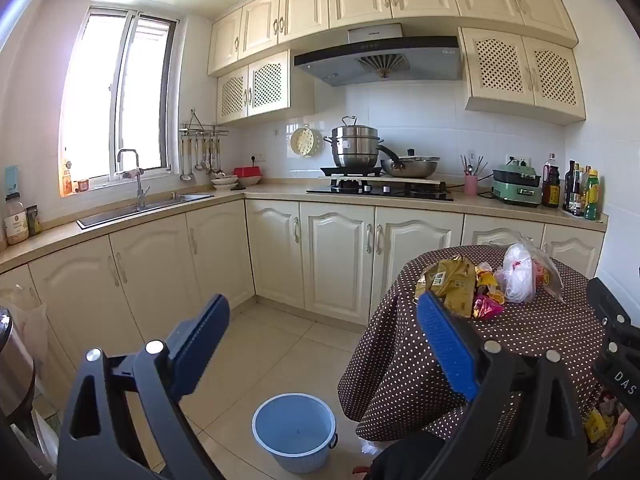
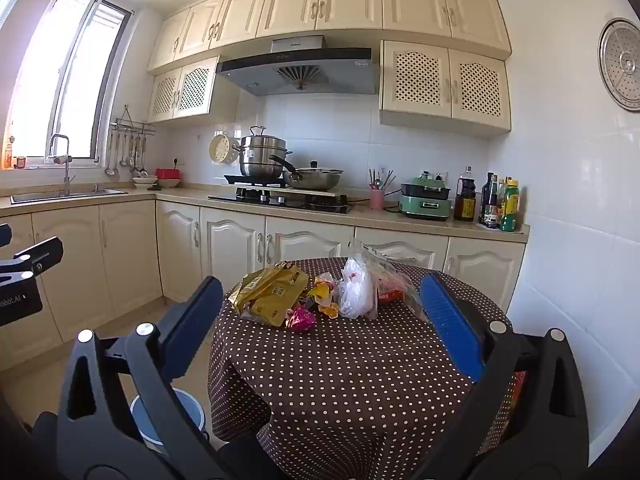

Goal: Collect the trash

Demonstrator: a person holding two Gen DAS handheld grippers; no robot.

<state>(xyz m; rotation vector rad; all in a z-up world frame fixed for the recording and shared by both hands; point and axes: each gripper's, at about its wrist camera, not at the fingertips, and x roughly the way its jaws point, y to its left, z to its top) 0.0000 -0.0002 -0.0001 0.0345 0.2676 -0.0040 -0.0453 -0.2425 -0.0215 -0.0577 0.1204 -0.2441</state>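
A pile of trash lies on a round table with a brown polka-dot cloth (image 2: 340,360): gold wrappers (image 2: 272,292), a pink wrapper (image 2: 301,319), a white plastic bag (image 2: 356,292) and a clear bag (image 2: 394,280). The pile also shows in the left wrist view (image 1: 452,284). A blue bin (image 1: 294,432) stands on the floor left of the table; it is partly hidden in the right wrist view (image 2: 188,412). My left gripper (image 1: 324,328) is open and empty, over the floor above the bin. My right gripper (image 2: 320,312) is open and empty, short of the pile.
Cream kitchen cabinets (image 1: 340,256) run along the back and left, with a sink (image 1: 144,204), a stove with pots (image 1: 376,160) and bottles (image 1: 580,192). A metal kettle (image 1: 12,364) stands at the left edge. The table sits near the white right wall (image 2: 568,280).
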